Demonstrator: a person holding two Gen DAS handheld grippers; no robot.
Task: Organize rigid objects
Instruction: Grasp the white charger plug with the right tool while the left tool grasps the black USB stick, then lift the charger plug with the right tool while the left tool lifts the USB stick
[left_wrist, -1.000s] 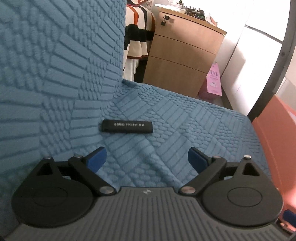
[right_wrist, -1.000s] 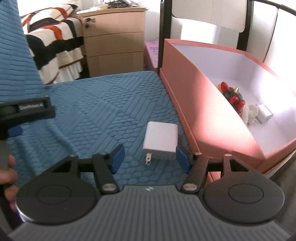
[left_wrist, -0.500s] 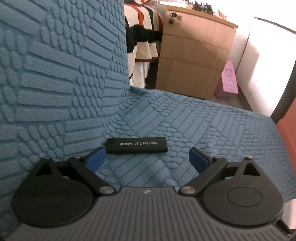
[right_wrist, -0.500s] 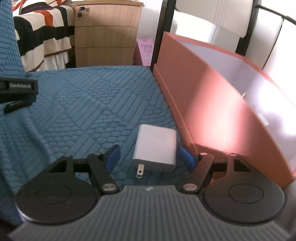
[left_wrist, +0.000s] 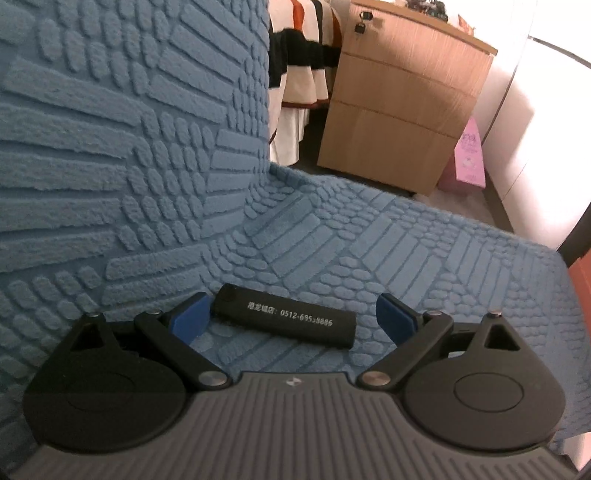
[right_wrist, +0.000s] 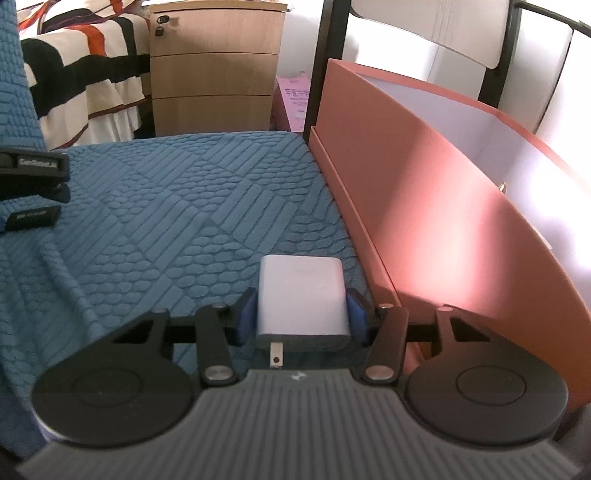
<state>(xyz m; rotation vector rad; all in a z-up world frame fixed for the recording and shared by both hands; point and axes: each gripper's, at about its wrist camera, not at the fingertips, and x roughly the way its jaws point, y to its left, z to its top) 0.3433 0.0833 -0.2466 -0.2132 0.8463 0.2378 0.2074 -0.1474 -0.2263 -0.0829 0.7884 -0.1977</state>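
Observation:
A black stick-shaped device with white printed digits (left_wrist: 286, 320) lies on the blue quilted cover (left_wrist: 424, 258). My left gripper (left_wrist: 293, 319) is open, its blue pads on either side of the device, the left pad close to its end. A white plug charger (right_wrist: 302, 301) lies on the cover, prongs toward the camera. My right gripper (right_wrist: 302, 317) is shut on the charger, both blue pads against its sides. The black device also shows at the far left in the right wrist view (right_wrist: 31, 218), below the left gripper's body (right_wrist: 33, 171).
An orange box (right_wrist: 424, 221) with a white inside stands right of the charger. A wooden drawer cabinet (left_wrist: 402, 107) and a pink bag (left_wrist: 469, 158) stand beyond the cover's far edge. A striped cloth (right_wrist: 81, 74) hangs at the back left. The blue backrest (left_wrist: 110, 129) rises at left.
My left gripper has moved forward until the black device lies between its open pads. My right gripper has closed on the white charger.

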